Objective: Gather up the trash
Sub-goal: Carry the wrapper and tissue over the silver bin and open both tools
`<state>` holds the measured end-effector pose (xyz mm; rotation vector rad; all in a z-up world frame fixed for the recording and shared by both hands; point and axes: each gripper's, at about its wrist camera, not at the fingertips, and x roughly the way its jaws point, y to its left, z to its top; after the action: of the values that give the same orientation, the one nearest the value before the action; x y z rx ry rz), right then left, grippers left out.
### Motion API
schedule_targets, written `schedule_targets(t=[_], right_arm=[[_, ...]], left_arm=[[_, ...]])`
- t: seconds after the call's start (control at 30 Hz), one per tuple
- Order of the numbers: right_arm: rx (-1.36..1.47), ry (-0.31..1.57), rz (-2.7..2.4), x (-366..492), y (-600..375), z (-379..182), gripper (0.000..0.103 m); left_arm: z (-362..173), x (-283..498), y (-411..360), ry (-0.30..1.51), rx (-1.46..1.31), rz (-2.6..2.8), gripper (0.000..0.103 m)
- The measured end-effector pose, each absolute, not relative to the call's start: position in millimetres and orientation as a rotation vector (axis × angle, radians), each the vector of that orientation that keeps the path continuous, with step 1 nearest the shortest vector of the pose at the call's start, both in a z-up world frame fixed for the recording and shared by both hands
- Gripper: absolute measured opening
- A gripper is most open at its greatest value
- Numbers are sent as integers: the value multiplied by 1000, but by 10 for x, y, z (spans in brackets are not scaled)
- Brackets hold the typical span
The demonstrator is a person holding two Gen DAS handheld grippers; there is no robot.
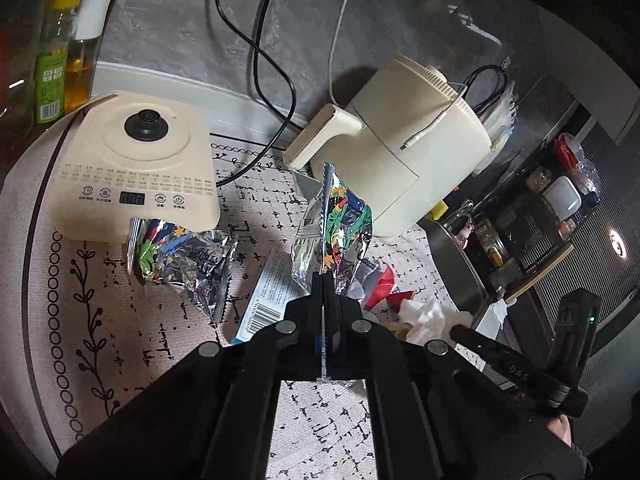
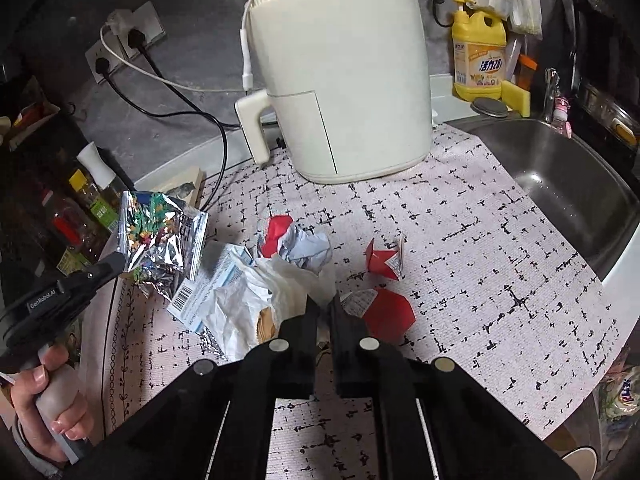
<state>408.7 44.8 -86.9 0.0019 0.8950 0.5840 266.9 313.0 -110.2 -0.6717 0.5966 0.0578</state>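
The left claw (image 1: 323, 280) is clamped on a foil snack wrapper (image 1: 334, 228), held upright above the bench (image 1: 168, 340). The right claw (image 2: 325, 306) is pinched together on crumpled white paper (image 2: 276, 284) in the trash pile. At ten o'clock from the held wrapper lies a second foil wrapper (image 1: 180, 256). Red scraps (image 2: 384, 264) lie at one o'clock from the right claw. Farther back stands a cream air fryer (image 2: 344, 80).

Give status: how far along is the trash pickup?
Early; nothing visibly binned. Left hand-held gripper is shut on a colourful foil snack wrapper; right hand-held gripper is closed at the crumpled white paper. Left: second foil wrapper, red scraps, blue-white carton.
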Motion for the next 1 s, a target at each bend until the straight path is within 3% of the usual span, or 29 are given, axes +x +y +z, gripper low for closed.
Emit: schedule_targets(t=[0.37,1.0], right_arm=[[22,762,514,3771,-108,-397,6],[128,758,381,3361,-1795,-390,6]], left_arm=[[-756,2567,2723,537,-616,35,2],[-555,2562,1273,572,-541,-57,2]])
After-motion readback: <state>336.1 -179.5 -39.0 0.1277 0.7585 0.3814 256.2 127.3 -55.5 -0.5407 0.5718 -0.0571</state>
